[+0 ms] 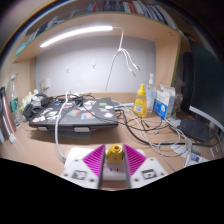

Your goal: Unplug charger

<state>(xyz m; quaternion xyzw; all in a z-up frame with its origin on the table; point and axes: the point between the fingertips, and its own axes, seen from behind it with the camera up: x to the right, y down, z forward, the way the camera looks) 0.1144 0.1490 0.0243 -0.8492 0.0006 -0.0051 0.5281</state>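
The fingers (114, 166) are closed on a small yellow-and-white charger plug (116, 153), held just above the worktop (45, 150). Its white cable (128, 58) loops up beyond the fingers. No socket shows at the plug, so the charger appears already pulled free; only setting it down seems left.

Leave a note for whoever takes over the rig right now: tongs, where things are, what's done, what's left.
Tongs: closed around a small yellow part between the pink pads; I can't tell what it is.
Ahead: laptop on the desk, tangled white cables to its right, a yellow bottle beyond them.
Done: can't tell whether the charger is already out.
Left: confirm the charger is free, then pull clear of the cables.
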